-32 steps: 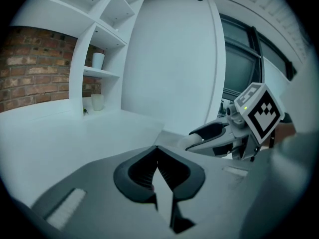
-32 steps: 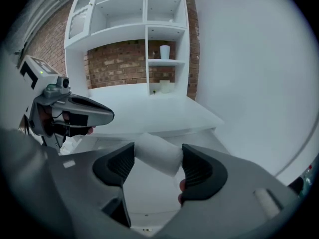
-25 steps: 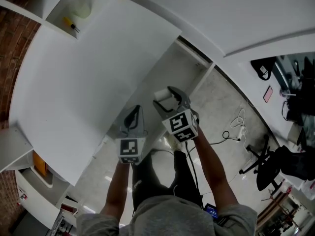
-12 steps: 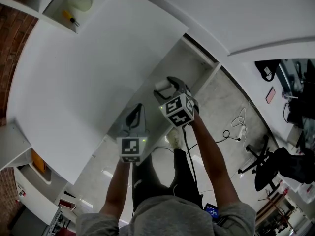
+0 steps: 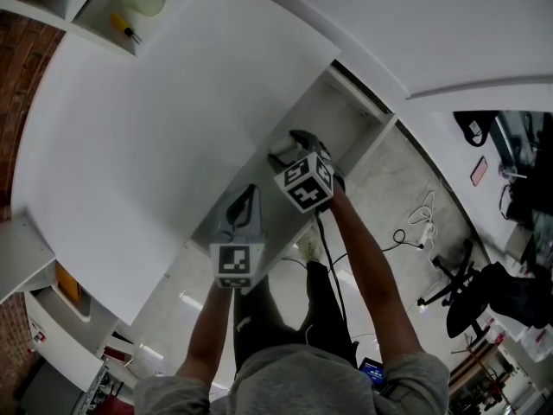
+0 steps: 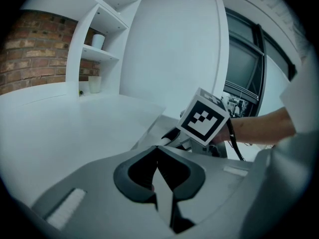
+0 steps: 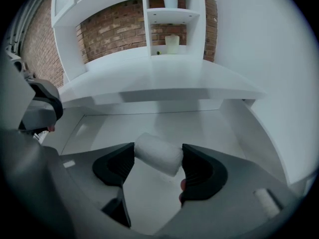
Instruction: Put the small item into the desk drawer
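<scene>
Left gripper (image 6: pixel 157 152) at 6 o'clock: jaws pressed together, nothing between. Just beyond, toward 2 o'clock: right gripper (image 6: pixel 174 137), marker cube facing camera, forearm (image 6: pixel 264 126) trailing to 3 o'clock. White desktop (image 6: pixel 65 128) at 9 o'clock. Shelf cup (image 6: pixel 98 41) at 11 o'clock, brick wall (image 6: pixel 30 59) at 10 o'clock.

Drawer (image 5: pixel 346 111) sticks out from under the desk (image 5: pixel 155 137). The right gripper (image 5: pixel 292 148) is over it, with the roll (image 7: pixel 158 153) between its jaws, above the drawer floor. Left gripper (image 5: pixel 242 201) is just left, by the desk edge. Cup (image 7: pixel 172 44) stands at the desk's far end, under a shelf (image 7: pixel 172 13). Chair (image 5: pixel 471 301) is way off right.
</scene>
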